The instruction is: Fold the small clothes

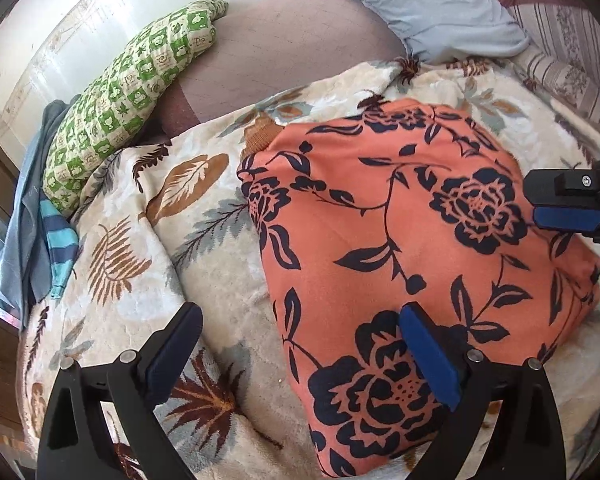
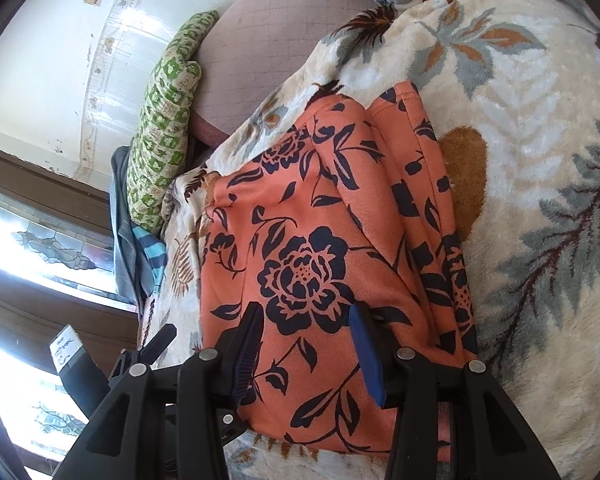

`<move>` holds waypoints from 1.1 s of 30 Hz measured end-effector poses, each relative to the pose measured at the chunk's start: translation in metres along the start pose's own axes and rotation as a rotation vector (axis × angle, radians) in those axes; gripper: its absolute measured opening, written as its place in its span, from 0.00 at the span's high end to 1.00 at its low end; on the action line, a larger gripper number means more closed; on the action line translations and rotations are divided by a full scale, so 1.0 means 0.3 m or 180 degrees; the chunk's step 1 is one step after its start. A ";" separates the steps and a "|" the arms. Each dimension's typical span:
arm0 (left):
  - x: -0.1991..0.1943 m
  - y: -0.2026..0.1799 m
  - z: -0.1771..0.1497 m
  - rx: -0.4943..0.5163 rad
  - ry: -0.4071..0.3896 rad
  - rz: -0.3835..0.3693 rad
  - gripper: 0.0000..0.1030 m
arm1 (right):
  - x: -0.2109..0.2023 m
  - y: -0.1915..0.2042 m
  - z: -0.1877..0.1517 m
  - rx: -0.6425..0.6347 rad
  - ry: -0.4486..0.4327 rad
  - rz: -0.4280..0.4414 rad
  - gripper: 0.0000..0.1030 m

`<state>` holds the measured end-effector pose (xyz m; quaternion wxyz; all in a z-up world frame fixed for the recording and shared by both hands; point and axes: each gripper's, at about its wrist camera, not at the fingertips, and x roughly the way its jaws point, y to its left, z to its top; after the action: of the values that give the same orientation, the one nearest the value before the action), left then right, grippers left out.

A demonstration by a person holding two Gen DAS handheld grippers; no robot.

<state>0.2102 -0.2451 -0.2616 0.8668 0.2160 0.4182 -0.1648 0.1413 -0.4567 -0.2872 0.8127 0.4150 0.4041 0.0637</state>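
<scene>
On a cream leaf-patterned fleece blanket, the orange garment with navy flowers lies folded into a compact rectangle; left gripper and right gripper hover with jaws apart, gripping nothing. Little folding appears left.

Each gripper: black frame, blue pads, silver screws.

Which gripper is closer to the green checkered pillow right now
Left. The left gripper straddles the orange floral garment's edge on the side toward the green checkered pillow. The right gripper sits over the garment's far side.
</scene>
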 end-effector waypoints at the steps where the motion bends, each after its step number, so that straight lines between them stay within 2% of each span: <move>1: -0.015 0.028 0.010 -0.0120 -0.0051 -0.0043 0.04 | -0.031 -0.005 0.004 -0.0006 -0.0116 0.0033 0.46; 3: -0.033 0.084 0.032 -0.0357 -0.0116 -0.0109 0.04 | -0.094 -0.032 0.012 0.0050 -0.0329 0.0077 0.39; 5: -0.016 0.131 0.049 -0.0521 -0.0024 -0.0144 0.04 | -0.136 -0.070 0.020 0.0172 -0.0435 0.0082 0.36; 8: 0.033 0.173 0.052 -0.0688 0.0166 -0.0198 0.04 | -0.140 -0.136 0.029 0.0383 -0.0384 -0.0054 0.36; 10: 0.048 0.182 0.045 -0.0744 0.0187 -0.0194 0.04 | -0.135 -0.167 0.033 0.0474 -0.0338 -0.0113 0.36; 17: 0.037 0.129 0.043 -0.0510 -0.0034 0.0007 0.04 | -0.113 -0.186 0.047 0.0494 -0.0304 -0.0172 0.34; 21: 0.031 0.137 0.055 -0.0500 -0.0121 0.0070 0.04 | -0.079 -0.162 0.046 0.0424 -0.0234 -0.0215 0.34; 23: 0.030 0.143 0.059 -0.0504 -0.0152 0.0100 0.04 | -0.074 -0.155 0.046 0.0408 -0.0250 -0.0212 0.31; 27: 0.036 0.150 0.063 -0.0495 -0.0175 0.0109 0.04 | -0.068 -0.150 0.051 0.0415 -0.0290 -0.0235 0.28; 33: 0.047 0.159 0.072 -0.0483 -0.0225 0.0085 0.04 | -0.027 -0.142 0.060 0.0396 -0.0197 -0.0336 0.28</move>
<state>0.2549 -0.2169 -0.2497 0.8970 0.1493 0.3956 -0.1286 0.1388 -0.4990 -0.3075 0.7996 0.4445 0.4033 -0.0173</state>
